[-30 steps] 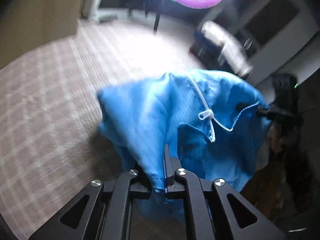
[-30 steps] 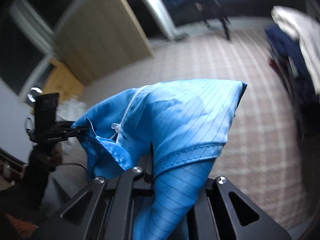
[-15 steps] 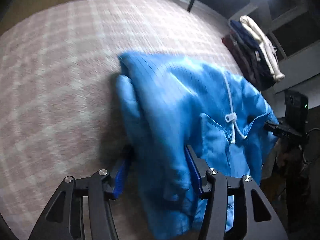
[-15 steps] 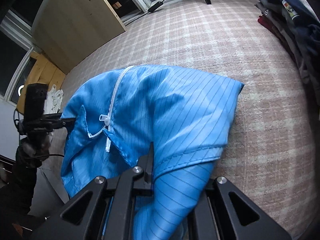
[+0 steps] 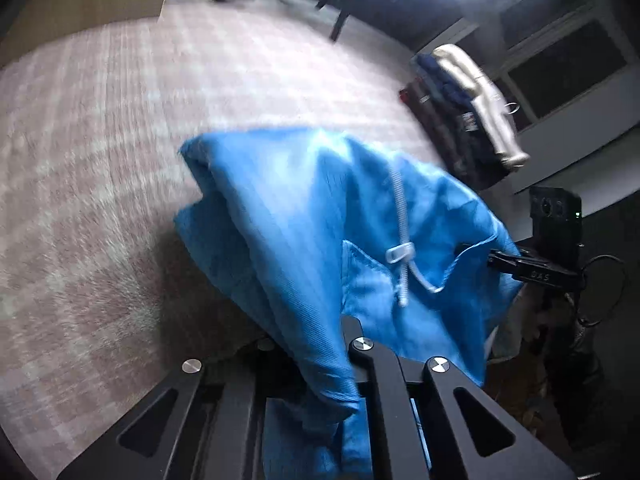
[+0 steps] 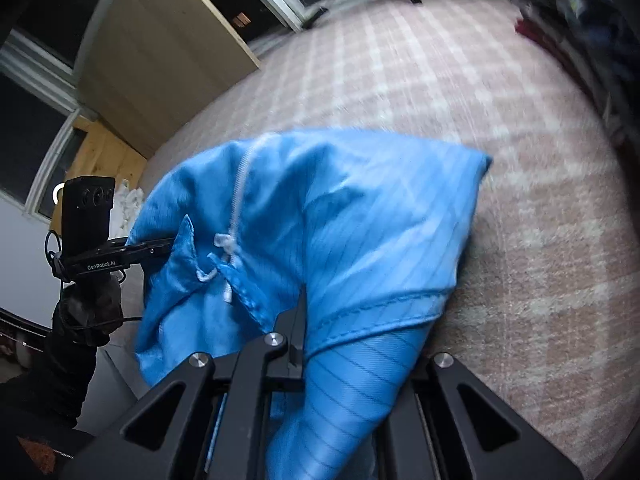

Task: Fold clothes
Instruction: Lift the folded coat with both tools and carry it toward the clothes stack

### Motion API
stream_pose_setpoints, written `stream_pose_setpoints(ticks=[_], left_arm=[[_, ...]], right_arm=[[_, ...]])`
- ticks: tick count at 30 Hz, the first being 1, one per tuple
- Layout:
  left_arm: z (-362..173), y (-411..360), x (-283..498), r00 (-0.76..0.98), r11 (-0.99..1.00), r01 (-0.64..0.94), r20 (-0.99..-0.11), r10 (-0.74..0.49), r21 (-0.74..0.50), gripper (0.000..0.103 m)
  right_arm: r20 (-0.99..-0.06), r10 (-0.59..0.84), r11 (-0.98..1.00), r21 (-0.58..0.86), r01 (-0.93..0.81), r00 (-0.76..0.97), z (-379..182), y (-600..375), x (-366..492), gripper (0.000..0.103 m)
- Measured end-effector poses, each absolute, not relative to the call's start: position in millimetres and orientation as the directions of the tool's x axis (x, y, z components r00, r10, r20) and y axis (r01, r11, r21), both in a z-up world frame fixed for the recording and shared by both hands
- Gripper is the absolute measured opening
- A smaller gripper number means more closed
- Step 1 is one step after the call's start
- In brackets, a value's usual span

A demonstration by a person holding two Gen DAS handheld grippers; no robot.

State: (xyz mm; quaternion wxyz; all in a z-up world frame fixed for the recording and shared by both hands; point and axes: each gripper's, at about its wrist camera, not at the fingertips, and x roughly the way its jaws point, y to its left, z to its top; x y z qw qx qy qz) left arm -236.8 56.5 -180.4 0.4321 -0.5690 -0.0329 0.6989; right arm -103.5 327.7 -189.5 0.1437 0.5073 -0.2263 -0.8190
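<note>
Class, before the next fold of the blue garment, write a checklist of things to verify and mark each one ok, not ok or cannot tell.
1. Left tool shut on the garment, its jaws having just closed: ok.
2. Right tool shut on the garment: ok.
3. Garment spread flat: not ok, bunched.
4. Zipper closed: not ok, open near the collar.
5. Bedcover bare beyond the garment: ok.
6. Sleeves tucked: cannot tell.

Plaid carpet (image 6: 460, 92), wooden panel (image 6: 160, 60) (windows (image 5: 560, 60) dark).
</note>
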Motion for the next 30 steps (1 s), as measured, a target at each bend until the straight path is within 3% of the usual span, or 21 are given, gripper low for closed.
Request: stream_pose_setpoints(ticks=[12, 23, 30], left_arm=[[-37.3, 77.9, -202.9, -0.017, -0.436, -0.76, -0.656, 0.754, -0.482, 0.006], [37.6, 268.7, -197.9, -0.108, -0.406, -0.829, -0.602, 0.791, -0.384, 0.006], [34.4, 383.9, -217.4, -0.14, -0.447, -0.798, -0.597, 0.79, -0.404, 0.007]], right_arm=[[-0.672, -0.33, -0.91, 0.412, 0.034, -0.663, -52.0, 355.9, -38.0, 0.007], [-0.673, -0.182, -0.976, 0.212, 0.049, -0.717, 32.6, 520.3, -54.0, 0.007], [-0.716, -0.185, -0.981, 0.169, 0.09, -0.673, 46.5, 649.4, -112.7, 0.007]])
